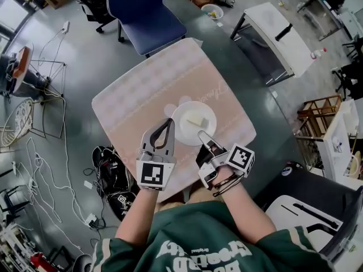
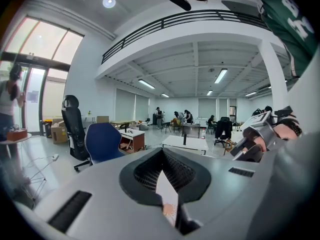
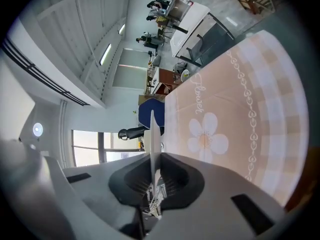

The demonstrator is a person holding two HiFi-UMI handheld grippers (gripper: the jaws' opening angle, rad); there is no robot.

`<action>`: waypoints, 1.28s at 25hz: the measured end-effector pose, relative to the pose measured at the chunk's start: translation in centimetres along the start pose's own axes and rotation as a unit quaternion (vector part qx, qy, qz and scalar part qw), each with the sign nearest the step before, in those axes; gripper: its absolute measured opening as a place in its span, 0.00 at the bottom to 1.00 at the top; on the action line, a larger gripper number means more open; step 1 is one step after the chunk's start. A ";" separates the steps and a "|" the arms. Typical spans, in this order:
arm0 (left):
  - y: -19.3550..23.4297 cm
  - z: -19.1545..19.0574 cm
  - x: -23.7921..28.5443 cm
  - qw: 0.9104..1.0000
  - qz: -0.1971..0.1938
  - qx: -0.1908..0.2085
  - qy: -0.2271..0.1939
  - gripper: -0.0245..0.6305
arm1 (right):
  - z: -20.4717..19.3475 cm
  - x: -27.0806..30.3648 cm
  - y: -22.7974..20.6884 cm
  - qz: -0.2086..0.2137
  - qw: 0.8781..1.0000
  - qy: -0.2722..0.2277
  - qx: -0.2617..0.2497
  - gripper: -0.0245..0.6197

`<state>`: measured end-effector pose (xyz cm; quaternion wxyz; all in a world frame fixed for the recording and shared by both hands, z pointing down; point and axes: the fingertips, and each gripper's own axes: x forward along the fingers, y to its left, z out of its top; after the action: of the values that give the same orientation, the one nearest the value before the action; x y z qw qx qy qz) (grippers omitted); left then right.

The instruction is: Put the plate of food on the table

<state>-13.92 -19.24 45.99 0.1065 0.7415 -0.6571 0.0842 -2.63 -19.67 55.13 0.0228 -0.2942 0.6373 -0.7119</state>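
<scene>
A white plate (image 1: 205, 113) with a pale piece of food (image 1: 195, 120) is over the middle of the pink flowered tablecloth (image 1: 142, 95). My left gripper (image 1: 169, 123) meets the plate's left rim. In the left gripper view a thin white wedge of the plate (image 2: 165, 189) sits pinched between the dark pads. My right gripper (image 1: 201, 135) holds the near rim. In the right gripper view the plate (image 3: 153, 134) shows edge-on, clamped between the jaws, with the cloth's flower print (image 3: 207, 139) beside it. Whether the plate rests on the cloth I cannot tell.
A blue chair (image 1: 144, 10) stands at the table's far side and a white side table (image 1: 278, 33) at the far right. Cables and black gear (image 1: 108, 169) lie on the floor to the left. A wooden crate (image 1: 320, 112) and a black chair (image 1: 317, 208) are on the right.
</scene>
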 end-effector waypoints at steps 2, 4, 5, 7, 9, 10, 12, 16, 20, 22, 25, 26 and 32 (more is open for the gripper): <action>0.7 -0.5 0.8 1.000 0.007 -0.002 0.008 0.05 | 0.3 1.6 -0.8 -0.012 1.000 0.015 -0.004 0.09; 1.4 -0.9 1.7 1.000 0.019 -0.004 0.014 0.05 | 0.6 3.3 -1.3 -0.014 0.999 0.030 0.009 0.09; 1.7 -1.1 2.2 1.000 0.025 -0.006 0.017 0.05 | 1.0 4.0 -1.7 -0.016 0.999 0.036 0.014 0.09; 2.3 -1.5 3.3 0.999 0.036 -0.009 0.023 0.05 | 1.8 5.4 -2.6 -0.023 0.999 0.047 0.012 0.09; 2.9 -1.9 4.4 0.999 0.045 -0.008 0.028 0.05 | 2.5 6.9 -3.5 -0.032 0.998 0.062 0.005 0.09; 3.2 -2.1 5.0 0.998 0.048 -0.008 0.030 0.05 | 2.9 7.6 -4.0 -0.038 0.997 0.069 0.002 0.09; 3.7 -2.5 6.2 0.998 0.053 -0.011 0.033 0.05 | 3.5 9.0 -4.8 -0.047 0.996 0.079 -0.003 0.09; 4.6 -3.2 7.9 0.997 0.065 -0.016 0.042 0.05 | 4.6 11.1 -6.1 -0.061 0.994 0.091 -0.006 0.09; 5.5 -3.7 9.0 0.995 0.077 -0.025 0.051 0.05 | 5.6 12.8 -6.9 -0.072 0.993 0.096 0.000 0.09; 5.8 -4.0 9.6 0.995 0.078 -0.031 0.053 0.05 | 6.0 13.6 -7.3 -0.079 0.992 0.095 0.004 0.09; 6.0 -4.3 10.4 0.995 0.077 -0.040 0.053 0.05 | 6.4 14.4 -7.9 -0.095 0.991 0.090 0.006 0.09; 6.1 -4.3 10.6 0.995 0.078 -0.042 0.053 0.05 | 6.6 14.7 -8.1 -0.099 0.991 0.089 0.005 0.10; 6.5 -4.2 11.7 0.995 0.075 -0.049 0.051 0.05 | 6.9 15.5 -9.3 -0.141 0.986 0.086 0.003 0.09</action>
<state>-18.88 -30.04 53.49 0.1694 0.6787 -0.7080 0.0974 -9.10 -30.42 69.83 -0.1323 -0.3186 0.5865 -0.7328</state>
